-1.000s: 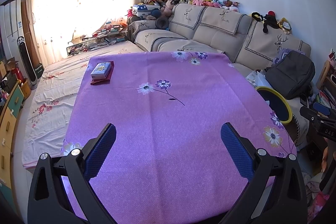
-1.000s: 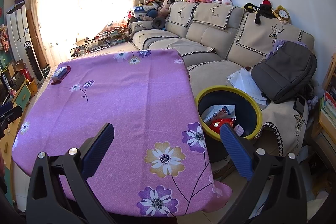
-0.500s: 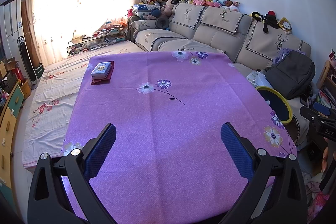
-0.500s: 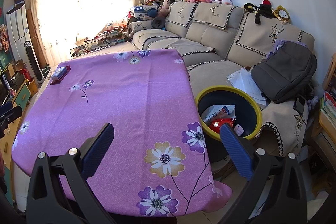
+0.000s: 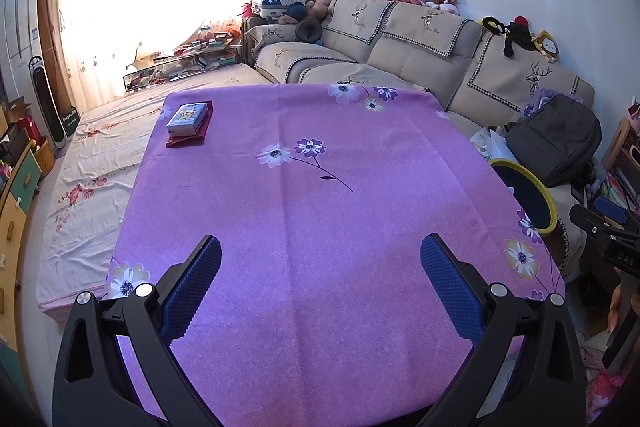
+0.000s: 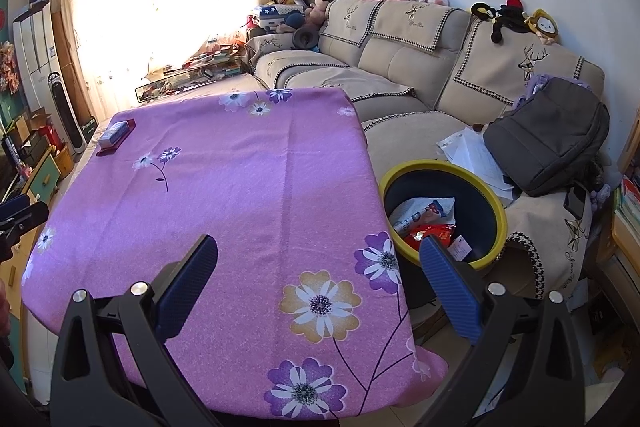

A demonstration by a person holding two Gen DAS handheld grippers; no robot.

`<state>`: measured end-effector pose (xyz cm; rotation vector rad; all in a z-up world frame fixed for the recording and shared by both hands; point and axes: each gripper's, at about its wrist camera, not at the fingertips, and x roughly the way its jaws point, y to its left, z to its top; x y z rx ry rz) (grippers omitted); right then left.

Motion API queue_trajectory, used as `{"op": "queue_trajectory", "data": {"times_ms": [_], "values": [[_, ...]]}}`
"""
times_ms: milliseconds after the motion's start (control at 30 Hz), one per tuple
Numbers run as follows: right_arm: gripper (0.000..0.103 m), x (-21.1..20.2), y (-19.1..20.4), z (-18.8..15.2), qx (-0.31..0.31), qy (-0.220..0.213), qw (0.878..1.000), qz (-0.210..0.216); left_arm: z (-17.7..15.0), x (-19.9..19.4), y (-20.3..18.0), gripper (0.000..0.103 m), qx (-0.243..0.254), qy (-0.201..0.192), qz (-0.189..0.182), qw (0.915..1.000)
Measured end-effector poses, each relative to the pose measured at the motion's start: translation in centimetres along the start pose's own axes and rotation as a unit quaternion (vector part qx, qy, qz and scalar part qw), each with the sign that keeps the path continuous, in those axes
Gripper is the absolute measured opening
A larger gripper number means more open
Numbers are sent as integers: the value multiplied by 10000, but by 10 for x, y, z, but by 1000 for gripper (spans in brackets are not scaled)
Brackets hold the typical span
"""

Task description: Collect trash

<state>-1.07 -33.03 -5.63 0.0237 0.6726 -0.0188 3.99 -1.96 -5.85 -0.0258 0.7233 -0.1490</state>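
Left gripper [image 5: 320, 263] hovers over the purple cloth [image 5: 304, 211], jaws wide, nothing between them. Right gripper [image 6: 320, 263] likewise spread wide at the cloth's corner. Trash [image 6: 424, 219] lies in the yellow-rimmed bin [image 6: 494, 203] just ahead-right of its right finger. A box [image 5: 187, 118] sits far ahead-left; its print is unreadable

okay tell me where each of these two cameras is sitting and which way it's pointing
Left wrist: on the left gripper, above the near edge of the purple tablecloth, facing the sofa; its open blue fingers frame the view, and the right gripper shows at the right edge.
Right wrist: on the right gripper, over the table's near right corner, facing the sofa and the yellow-rimmed trash bin; open fingers show.
Shared: tablecloth, sofa, bin, small box, grey backpack.
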Motion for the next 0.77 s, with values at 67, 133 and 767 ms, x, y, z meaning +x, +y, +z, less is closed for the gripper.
{"op": "queue_trajectory", "data": {"times_ms": [67, 133, 767], "values": [[96, 3, 2, 0, -20, 29, 10000, 8, 1, 1, 0, 98, -2, 2, 4, 10000], [96, 6, 4, 1, -42, 59, 10000, 18, 1, 3, 0, 98, -15, 22, 1, 10000], [96, 117, 41, 73, -361, 484, 9967, 537, 69, 128, 39, 98, -231, 412, 262, 9985]]}}
